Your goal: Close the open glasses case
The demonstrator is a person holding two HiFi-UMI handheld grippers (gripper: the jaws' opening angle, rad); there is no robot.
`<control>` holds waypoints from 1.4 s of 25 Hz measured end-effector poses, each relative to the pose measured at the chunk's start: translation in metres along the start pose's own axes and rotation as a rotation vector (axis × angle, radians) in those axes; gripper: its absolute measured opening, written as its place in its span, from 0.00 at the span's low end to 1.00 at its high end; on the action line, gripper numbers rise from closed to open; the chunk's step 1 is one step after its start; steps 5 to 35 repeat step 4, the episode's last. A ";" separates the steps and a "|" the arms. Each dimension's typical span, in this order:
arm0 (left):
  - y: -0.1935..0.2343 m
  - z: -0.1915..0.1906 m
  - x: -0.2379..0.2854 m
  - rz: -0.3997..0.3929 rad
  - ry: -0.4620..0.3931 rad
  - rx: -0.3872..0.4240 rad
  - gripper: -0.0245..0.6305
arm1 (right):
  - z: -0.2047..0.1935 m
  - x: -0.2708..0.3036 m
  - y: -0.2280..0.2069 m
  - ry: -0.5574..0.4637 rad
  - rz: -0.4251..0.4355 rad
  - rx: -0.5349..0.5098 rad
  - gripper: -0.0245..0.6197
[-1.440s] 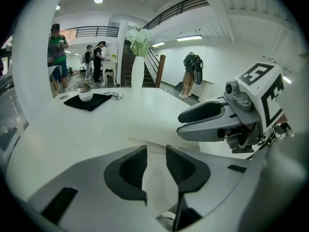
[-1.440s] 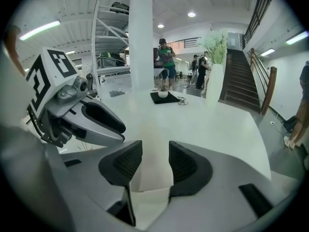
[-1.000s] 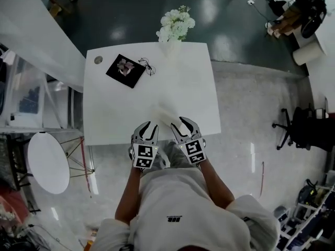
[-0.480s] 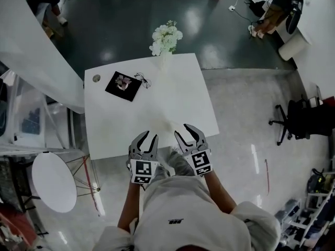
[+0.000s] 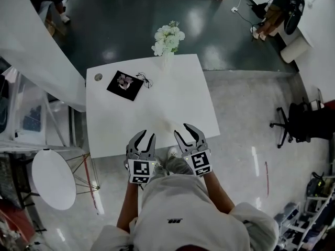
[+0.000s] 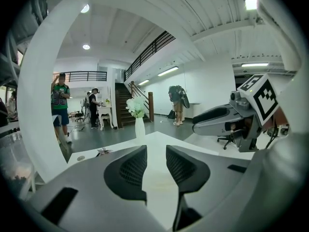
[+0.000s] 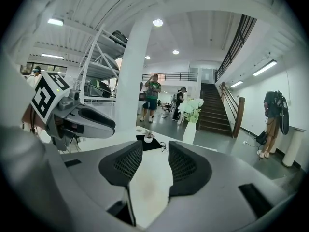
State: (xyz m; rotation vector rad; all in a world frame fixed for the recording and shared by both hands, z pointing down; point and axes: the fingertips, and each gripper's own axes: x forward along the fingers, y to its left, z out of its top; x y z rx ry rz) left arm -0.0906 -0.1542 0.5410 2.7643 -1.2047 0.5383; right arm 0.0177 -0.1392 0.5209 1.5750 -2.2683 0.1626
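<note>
The glasses case cannot be told with certainty, spectacles being seen upper left of centre beside a black mat bearing a potted plant, while the left gripper and right gripper are held spread and empty at the table's near edge.

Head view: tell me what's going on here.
A person stands at the near edge of a white table, holding a left gripper and a right gripper side by side over that edge. Both have their fingers apart with nothing between them. Across the table, a pair of glasses lies beside a black mat, with a vase of white flowers at the back edge. Nothing is being touched. The glasses case cannot be clearly made out.
</note>
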 end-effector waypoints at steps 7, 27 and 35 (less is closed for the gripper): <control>-0.002 0.005 0.007 0.026 -0.011 0.000 0.24 | 0.001 0.001 -0.008 -0.009 0.008 0.001 0.30; -0.002 0.005 0.007 0.026 -0.011 0.000 0.24 | 0.001 0.001 -0.008 -0.009 0.008 0.001 0.30; -0.002 0.005 0.007 0.026 -0.011 0.000 0.24 | 0.001 0.001 -0.008 -0.009 0.008 0.001 0.30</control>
